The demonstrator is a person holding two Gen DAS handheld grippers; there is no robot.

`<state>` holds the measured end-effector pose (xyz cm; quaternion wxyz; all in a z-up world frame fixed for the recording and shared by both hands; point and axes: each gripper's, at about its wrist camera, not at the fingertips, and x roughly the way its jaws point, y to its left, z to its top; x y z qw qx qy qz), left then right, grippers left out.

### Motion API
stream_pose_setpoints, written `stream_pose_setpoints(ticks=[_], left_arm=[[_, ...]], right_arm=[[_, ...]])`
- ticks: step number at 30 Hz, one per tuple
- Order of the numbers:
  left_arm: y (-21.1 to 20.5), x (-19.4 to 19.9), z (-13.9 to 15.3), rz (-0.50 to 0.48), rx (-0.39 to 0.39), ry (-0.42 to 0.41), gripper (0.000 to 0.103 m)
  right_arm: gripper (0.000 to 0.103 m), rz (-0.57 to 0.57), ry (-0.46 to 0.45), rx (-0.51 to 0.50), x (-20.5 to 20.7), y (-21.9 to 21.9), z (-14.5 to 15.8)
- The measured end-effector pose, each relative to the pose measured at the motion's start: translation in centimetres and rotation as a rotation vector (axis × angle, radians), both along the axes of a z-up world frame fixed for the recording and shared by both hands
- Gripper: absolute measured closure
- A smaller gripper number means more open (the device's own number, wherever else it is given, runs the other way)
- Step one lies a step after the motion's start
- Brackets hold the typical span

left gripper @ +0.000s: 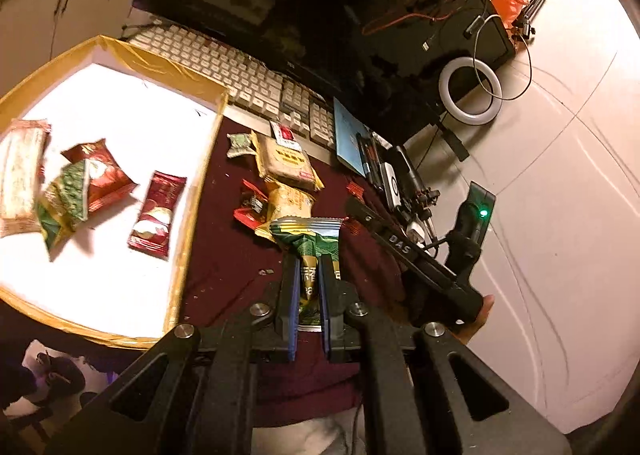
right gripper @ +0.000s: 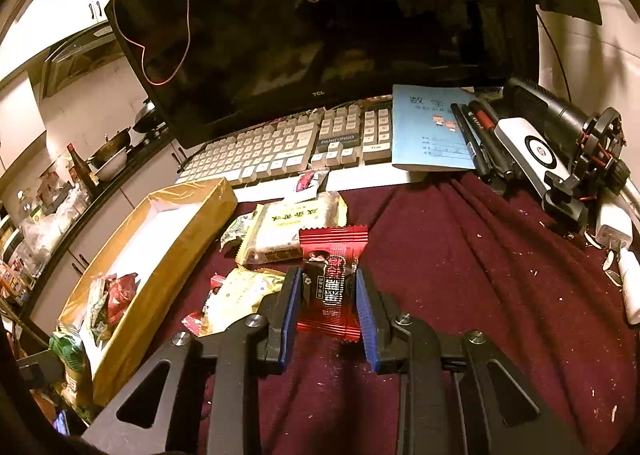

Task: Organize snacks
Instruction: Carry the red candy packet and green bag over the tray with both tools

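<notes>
My left gripper (left gripper: 309, 261) is shut on a green snack packet (left gripper: 310, 239) and holds it above the dark red cloth, right of the yellow-rimmed box (left gripper: 192, 191). The box holds several snack packets, among them a red one (left gripper: 158, 215). My right gripper (right gripper: 326, 279) is shut on a red snack packet (right gripper: 334, 275) above the cloth. Loose snacks lie on the cloth: a beige cracker pack (right gripper: 286, 231) and a yellow packet (right gripper: 244, 291). The right gripper shows in the left wrist view (left gripper: 356, 211), and the green packet shows in the right wrist view (right gripper: 72, 359).
A keyboard (right gripper: 280, 147) and a dark monitor (right gripper: 320, 27) stand behind the snacks. A blue booklet (right gripper: 430, 131), pens (right gripper: 476, 135) and a camera mount (right gripper: 596, 151) lie at the right. A white ring light (left gripper: 470, 91) stands beyond the table edge.
</notes>
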<state>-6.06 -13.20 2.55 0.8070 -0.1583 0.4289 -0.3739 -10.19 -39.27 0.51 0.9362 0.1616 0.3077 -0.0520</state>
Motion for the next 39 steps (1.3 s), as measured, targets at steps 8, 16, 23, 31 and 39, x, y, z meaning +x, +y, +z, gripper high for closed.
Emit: stream_pose_setpoints(ticks=[8,16,23,31,39], left_arm=[[3.6,0.8,0.9,0.101,-0.037,-0.034,0.097],[7.0,2.2,1.1,0.215,-0.024,-0.055,0.097],[9.6,4.0,1.3,0.331,-0.013,-0.093,0.097],[10.7,6.1,0.3,0.393,0.016,-0.100,0.097],[12.7,7.6,-0.7,0.433,0.000,-0.068,0.097]], right_arm=[[0.076,0.115,-0.080,0.047,-0.4,4.1,3.9],[0.076,0.281,-0.099,0.058,1.9,10.6,6.2],[0.076,0.398,-0.037,0.022,5.2,15.7,5.8],[0.076,0.418,0.046,0.020,8.9,17.6,4.5],[0.075,0.419,0.100,0.016,11.6,18.3,3.3]])
